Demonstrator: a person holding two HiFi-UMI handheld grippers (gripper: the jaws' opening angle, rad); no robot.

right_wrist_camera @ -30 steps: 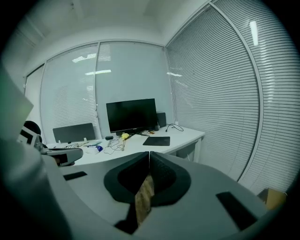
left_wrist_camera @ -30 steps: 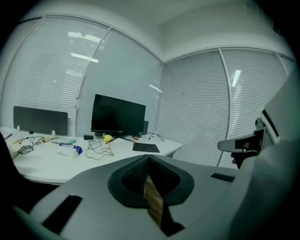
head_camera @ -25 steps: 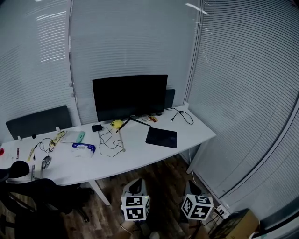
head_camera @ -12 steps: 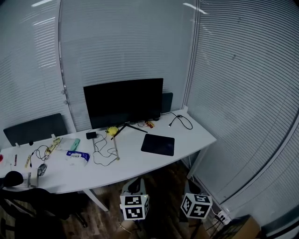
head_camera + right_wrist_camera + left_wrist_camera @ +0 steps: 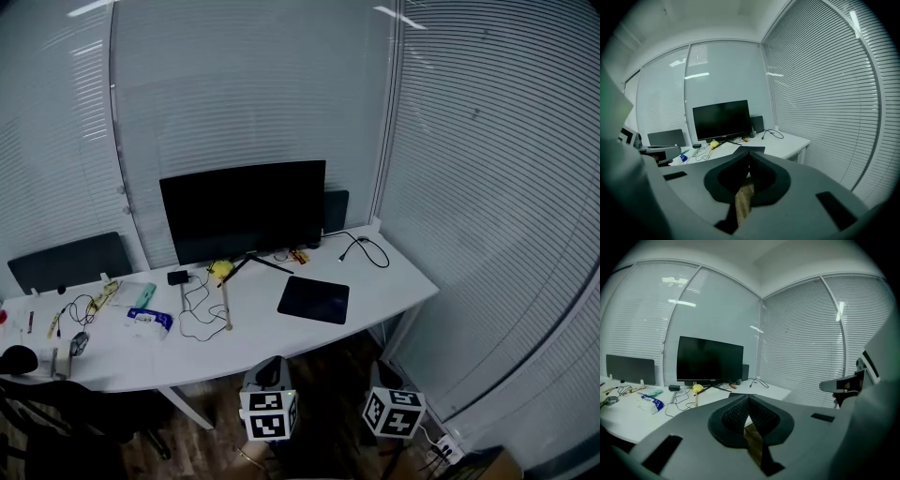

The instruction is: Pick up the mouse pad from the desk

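As seen from the head view, the black mouse pad [image 5: 313,300] lies flat on the white desk [image 5: 398,277], before the monitor's [image 5: 242,210] right end. The left gripper [image 5: 270,367] and right gripper [image 5: 384,373] hang off the desk's near edge, well apart from the pad. Left gripper view: jaws closed together, nothing between them, pad visible beyond their tips. Right gripper view: jaws likewise together and empty, pad ahead of them.

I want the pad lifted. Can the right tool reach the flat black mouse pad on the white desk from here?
Probably not yet: the right tool hangs short of the white desk. The flat black mouse pad lies bare, so the way looks free.
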